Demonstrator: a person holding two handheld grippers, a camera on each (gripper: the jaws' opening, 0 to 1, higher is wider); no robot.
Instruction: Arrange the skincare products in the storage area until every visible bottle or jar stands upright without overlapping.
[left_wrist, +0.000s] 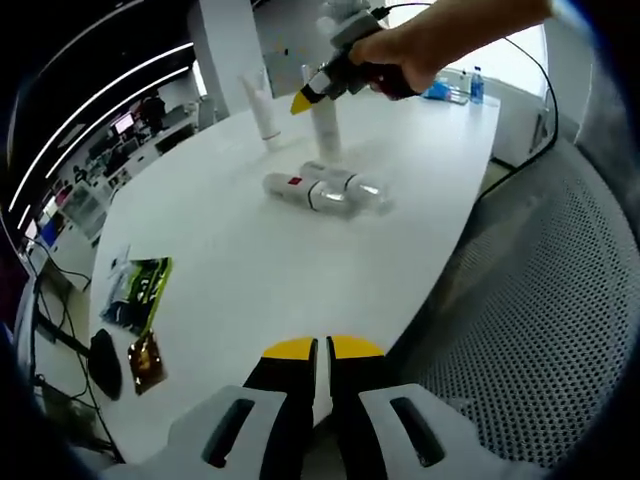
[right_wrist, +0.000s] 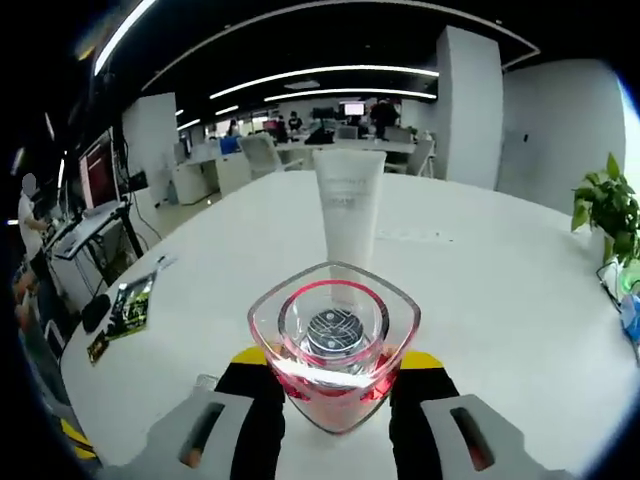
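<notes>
Two bottles are lying on their sides on the white tabletop (left_wrist: 250, 280): a white bottle with a red label (left_wrist: 288, 188) and a clear bottle (left_wrist: 350, 193), touching each other. Two white tubes (left_wrist: 264, 108) are standing upright behind them. Right gripper (right_wrist: 335, 375) is pinching a clear pink-tinted glass bottle (right_wrist: 335, 345) (seen bottom-on), with a white tube (right_wrist: 348, 215) standing just beyond. Left gripper (left_wrist: 322, 352) is sitting nearly pressed together, holding nothing, near the tabletop edge.
</notes>
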